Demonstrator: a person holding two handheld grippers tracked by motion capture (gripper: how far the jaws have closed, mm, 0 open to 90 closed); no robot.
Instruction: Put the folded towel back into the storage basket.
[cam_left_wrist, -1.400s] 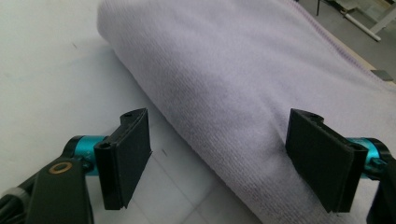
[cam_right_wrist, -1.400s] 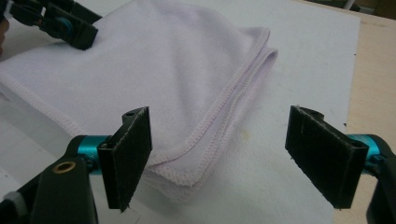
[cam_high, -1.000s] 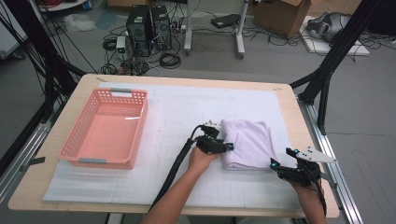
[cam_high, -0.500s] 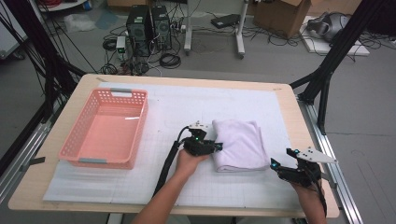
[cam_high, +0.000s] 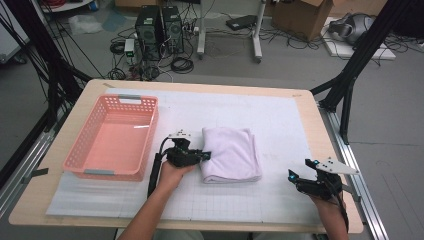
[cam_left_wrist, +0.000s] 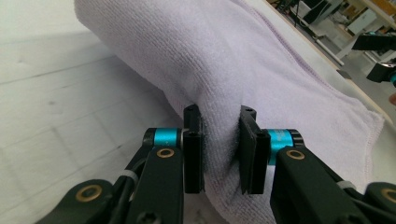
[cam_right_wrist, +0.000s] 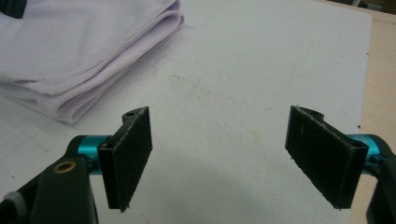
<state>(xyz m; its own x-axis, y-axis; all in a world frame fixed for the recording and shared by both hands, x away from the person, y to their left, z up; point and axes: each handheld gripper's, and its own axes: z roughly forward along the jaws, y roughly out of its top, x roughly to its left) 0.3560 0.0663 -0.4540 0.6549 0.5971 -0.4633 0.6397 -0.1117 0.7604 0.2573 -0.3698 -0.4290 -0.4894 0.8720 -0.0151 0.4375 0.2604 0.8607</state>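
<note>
Dragged leftward, towel (cam_high: 231, 154) sits pinched by left gripper (cam_high: 204, 155), unlabelled

A pale lilac towel (cam_high: 231, 154), a salmon-pink lattice basket (cam_high: 111, 142) and a white, seemingly faintly gridded mat (cam_high: 280, 120).

Lab: computer towers (cam_high: 161, 27) on floor, loose cables (cam_high: 125, 60), black frame struts (cam_high: 360, 55), cardboard box (cam_high: 300, 17).
</note>
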